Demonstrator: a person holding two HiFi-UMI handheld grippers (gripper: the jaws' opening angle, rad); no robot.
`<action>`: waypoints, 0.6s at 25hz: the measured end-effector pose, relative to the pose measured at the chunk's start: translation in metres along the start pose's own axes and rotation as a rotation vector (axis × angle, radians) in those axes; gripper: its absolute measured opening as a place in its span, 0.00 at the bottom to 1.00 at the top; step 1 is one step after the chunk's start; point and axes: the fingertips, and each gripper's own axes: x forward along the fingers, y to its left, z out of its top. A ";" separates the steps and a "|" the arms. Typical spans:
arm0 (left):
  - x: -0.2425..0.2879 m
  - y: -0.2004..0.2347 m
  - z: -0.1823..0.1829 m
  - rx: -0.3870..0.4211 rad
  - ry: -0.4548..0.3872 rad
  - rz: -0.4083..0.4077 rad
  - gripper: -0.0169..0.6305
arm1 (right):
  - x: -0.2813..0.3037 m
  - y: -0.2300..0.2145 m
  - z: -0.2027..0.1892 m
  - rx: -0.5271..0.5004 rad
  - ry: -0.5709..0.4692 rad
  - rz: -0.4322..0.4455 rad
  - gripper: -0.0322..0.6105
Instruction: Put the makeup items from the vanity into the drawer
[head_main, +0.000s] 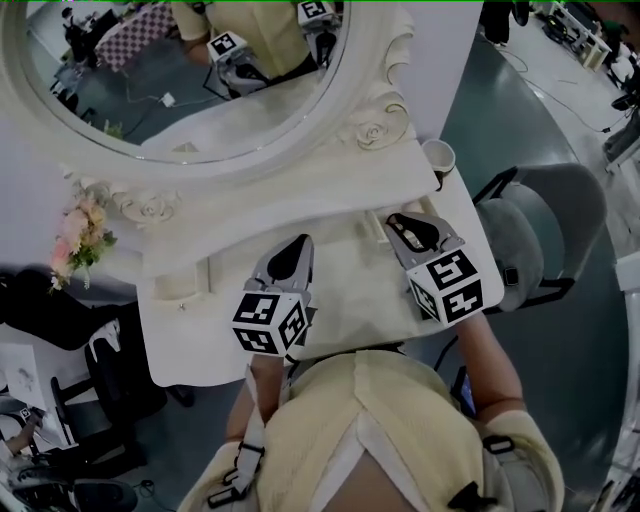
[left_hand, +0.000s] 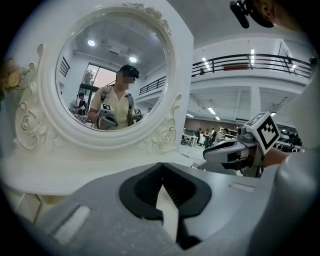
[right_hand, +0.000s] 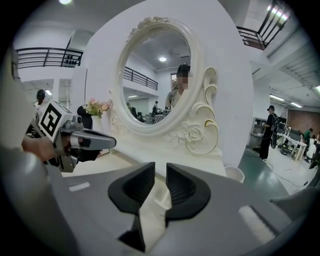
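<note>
Hovering over the cream-white worktop of the vanity are two hand-held grippers, side by side and apart. The room is a large open hall with a grey-green floor and a railed mezzanine above.

Counts: one oval mirror, one bouquet, one cup, one grey chair, two grippers, two marker cubes.

- Left gripper: jaws closed, tips meeting, nothing between them. In the head view it sits over the middle of the worktop.
- Right gripper: jaws parted by a narrow gap, nothing between them, pads touching nothing. It sits over the right side of the worktop.
- Jaw shells are smooth grey; the inner pads are black and ribbed. Each cube carries black-and-white square markers.
- The mirror frame is glossy white, carved with roses and scrolls at its lower corners.
- The bouquet is pink and stands at the left end; the cup is white and round and stands at the rear right corner.
- The chair is padded with a dark metal frame and stands on the floor just right of the vanity.
- Makeup items and drawer: neither can be made out in any view.
</note>
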 end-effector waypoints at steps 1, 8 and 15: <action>-0.003 0.001 0.002 0.001 -0.006 0.003 0.03 | -0.001 0.003 0.001 0.001 -0.004 0.003 0.17; -0.022 0.010 0.013 0.026 -0.039 0.030 0.03 | -0.005 0.022 0.013 0.019 -0.050 0.029 0.14; -0.038 0.011 0.013 0.023 -0.048 0.041 0.03 | -0.011 0.039 0.018 0.054 -0.079 0.082 0.05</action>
